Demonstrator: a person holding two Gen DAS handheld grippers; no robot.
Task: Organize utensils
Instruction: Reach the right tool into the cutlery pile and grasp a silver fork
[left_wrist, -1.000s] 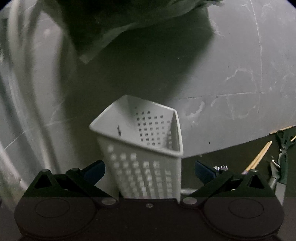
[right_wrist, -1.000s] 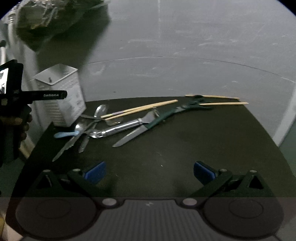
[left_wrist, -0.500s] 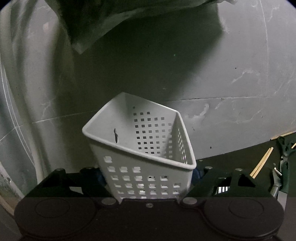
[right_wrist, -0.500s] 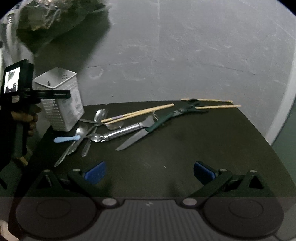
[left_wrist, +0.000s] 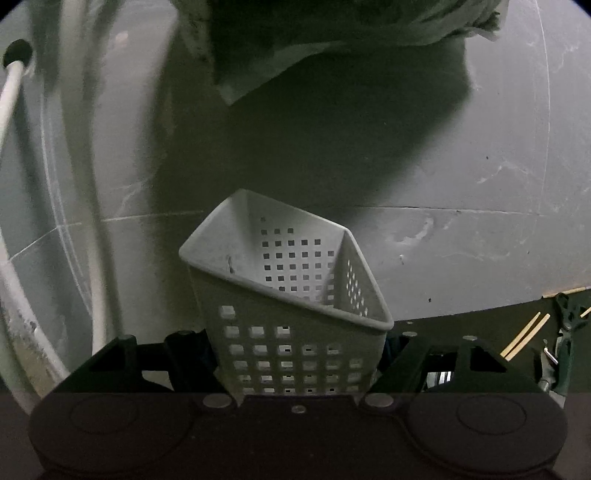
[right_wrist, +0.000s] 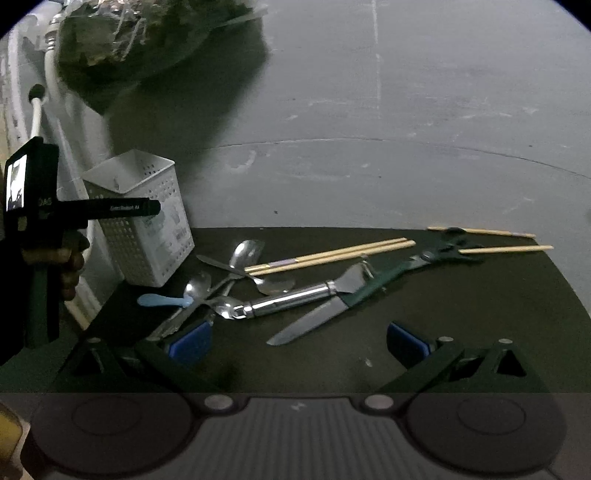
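A white perforated utensil basket (left_wrist: 291, 317) fills the middle of the left wrist view, tilted. My left gripper (left_wrist: 297, 354) is shut on its lower walls. The right wrist view shows the basket (right_wrist: 144, 225) at the table's left edge, lifted off the top, with the left gripper (right_wrist: 110, 210) around it. Loose utensils lie on the dark table (right_wrist: 443, 314): spoons (right_wrist: 240, 258), a blue spoon (right_wrist: 162, 301), chopsticks (right_wrist: 332, 254), a knife (right_wrist: 314, 321), a steel-handled tool (right_wrist: 288, 301), dark green scissors (right_wrist: 436, 254). My right gripper (right_wrist: 297, 341) is open above the table's front, empty.
A grey floor lies beyond the round table. A dark crumpled bag (right_wrist: 129, 40) sits at the far left. White pipes (left_wrist: 14, 184) run along the left side. Two more chopsticks (right_wrist: 506, 240) lie near the far right edge.
My left gripper closed on the basket and tilted it up off the table. My right gripper moved closer to the utensil pile.
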